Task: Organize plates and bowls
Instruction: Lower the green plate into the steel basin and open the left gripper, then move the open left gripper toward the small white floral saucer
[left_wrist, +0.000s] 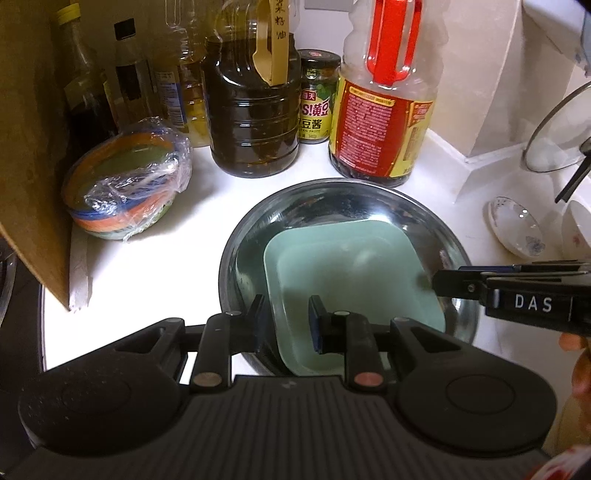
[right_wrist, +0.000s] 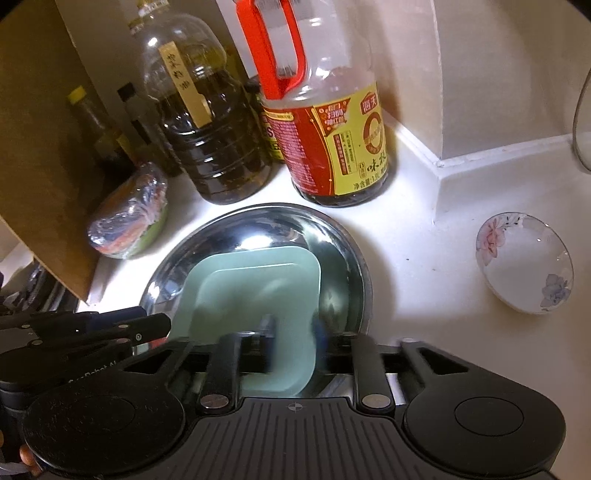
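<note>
Counter (left_wrist: 155, 258): white, fills the middle of both views.
Cutting board (left_wrist: 29, 147): wooden, upright along the left edge.
Metal bowl (left_wrist: 369, 192): round, shiny, centre frame, resting on the counter.
Green plate (left_wrist: 354, 273): square, pale, lying tilted inside the metal bowl toward its lower side.
Oil jug (left_wrist: 255, 122): dark, upper centre, behind the bowl.
Sauce bottle (left_wrist: 384, 122): red handle, yellow-red label, upper right of centre.
Wrapped bowls (left_wrist: 129, 192): coloured stack in plastic film, left, beside the board.
Flowered dish (right_wrist: 524, 262): right side, well apart from the metal bowl.
Left gripper (left_wrist: 286, 319): lower centre, jaws parted either side of the plate's rim, not pressing it.
Right gripper (right_wrist: 291, 332): lower centre, blurred, jaws apart around the plate's edge, no clamp visible.
</note>
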